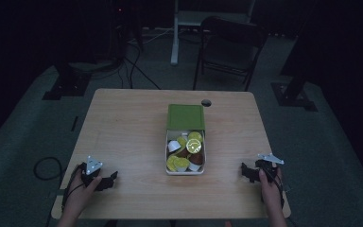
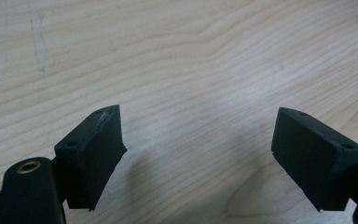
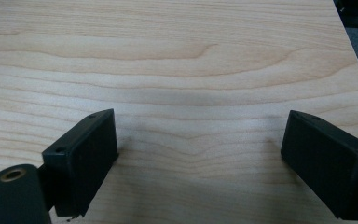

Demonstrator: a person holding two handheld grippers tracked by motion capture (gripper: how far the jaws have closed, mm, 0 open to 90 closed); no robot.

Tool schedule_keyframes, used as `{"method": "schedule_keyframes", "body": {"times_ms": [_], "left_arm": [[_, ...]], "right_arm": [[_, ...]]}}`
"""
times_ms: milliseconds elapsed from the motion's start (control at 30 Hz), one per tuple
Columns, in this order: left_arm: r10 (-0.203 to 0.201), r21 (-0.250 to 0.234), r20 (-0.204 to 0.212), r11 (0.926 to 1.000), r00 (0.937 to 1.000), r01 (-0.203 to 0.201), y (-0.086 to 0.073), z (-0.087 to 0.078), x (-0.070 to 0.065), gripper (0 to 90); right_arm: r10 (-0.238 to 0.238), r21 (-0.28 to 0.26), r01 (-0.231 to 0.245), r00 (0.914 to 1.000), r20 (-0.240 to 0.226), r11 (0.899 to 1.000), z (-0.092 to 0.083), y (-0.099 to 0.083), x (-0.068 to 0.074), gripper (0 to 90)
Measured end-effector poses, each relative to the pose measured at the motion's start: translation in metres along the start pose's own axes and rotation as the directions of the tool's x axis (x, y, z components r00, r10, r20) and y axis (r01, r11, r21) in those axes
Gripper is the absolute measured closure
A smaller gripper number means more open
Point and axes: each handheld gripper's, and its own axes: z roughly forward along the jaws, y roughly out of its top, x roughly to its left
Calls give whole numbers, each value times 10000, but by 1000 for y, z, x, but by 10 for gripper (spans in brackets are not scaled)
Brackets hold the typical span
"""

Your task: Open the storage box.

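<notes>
A white box with a green lid slid back toward the far side stands in the middle of the wooden table. Inside lie several small capsules with yellow-green foil tops, some white, some brown. At the near left of the table my left gripper rests in a hand, jaws open over bare wood. My right gripper sits at the near right in the other hand, jaws open too, with bare wood between them. Both grippers are well apart from the box.
A round cable hole is in the table just behind the green lid. A dark chair and a white stand stand on the floor beyond the table. A cable loop lies on the floor at left.
</notes>
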Motion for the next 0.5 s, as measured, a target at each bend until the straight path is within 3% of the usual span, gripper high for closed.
{"method": "schedule_keyframes", "body": {"times_ms": [200, 300, 500], "left_arm": [[-236, 240, 168, 9994, 9996, 232, -2, 6, 3, 153], [-606, 421, 333, 9974, 9976, 592, -1, 8, 7, 129], [-541, 559, 422, 9971, 9976, 517, 1, 11, 11, 67]], "right_arm": [[-10, 9, 11, 10000, -6, 10000, 1, 1, 1, 102], [-5, 14, 5, 10000, -5, 10000, 1, 1, 1, 102], [23, 13, -23, 10000, 24, 10000, 1, 1, 1, 102]]}}
